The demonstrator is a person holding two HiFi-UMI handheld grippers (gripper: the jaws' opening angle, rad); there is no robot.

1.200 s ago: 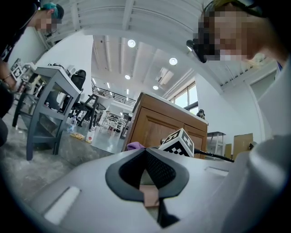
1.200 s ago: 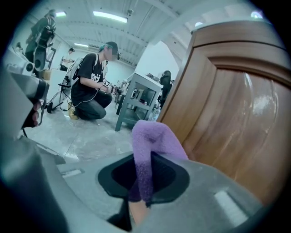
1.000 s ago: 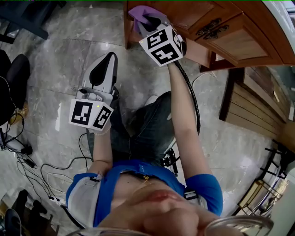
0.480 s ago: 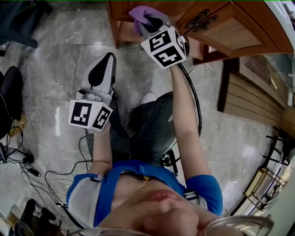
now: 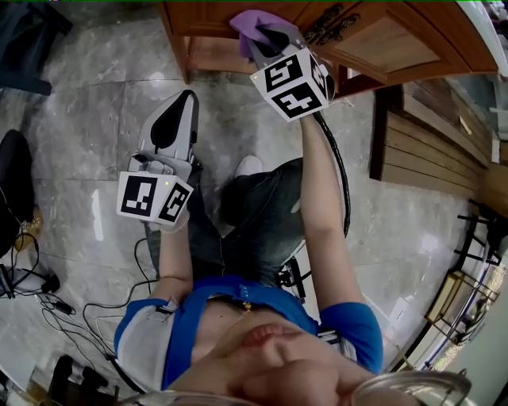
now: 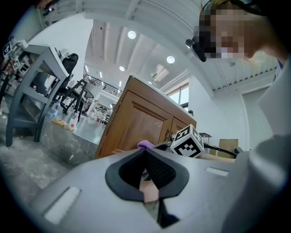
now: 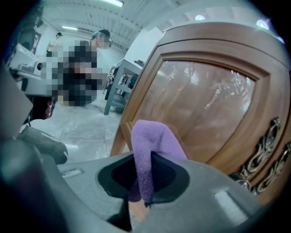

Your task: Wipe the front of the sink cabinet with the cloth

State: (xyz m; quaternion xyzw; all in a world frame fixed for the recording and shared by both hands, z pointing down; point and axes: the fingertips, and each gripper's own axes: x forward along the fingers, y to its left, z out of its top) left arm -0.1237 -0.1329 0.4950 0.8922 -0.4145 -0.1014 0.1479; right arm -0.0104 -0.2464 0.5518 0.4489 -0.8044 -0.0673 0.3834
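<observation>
1. Against the sink cabinet, low on one of its wooden doors, the right claw holds a purple cloth.
2. Seen from the right gripper view, this claw is clamped on the cloth. One fold sits pinched between the dark pads, and the rest loops out towards the cabinet's glossy door panel. The cloth sits near the panel's lower corner and appears to touch it, though contact is not certain.
3. Ornate metal handles sit on the cabinet front to the right of the cloth, apart from it.
4. Well back from the cabinet, the left claw hangs over the grey tiled floor, its tip pointing towards the cabinet.
5. Seen from the left gripper view, its jaws are pressed together with nothing held between them (only a thin seam shows). The cabinet stands ahead of them.
6. Each gripper carries its marker cube at the end away from the cabinet, the right one and the left one.
7. Farther still from the cabinet, the person's jeans-clad legs are bent over the floor, and black cables trail on the tiles.
</observation>
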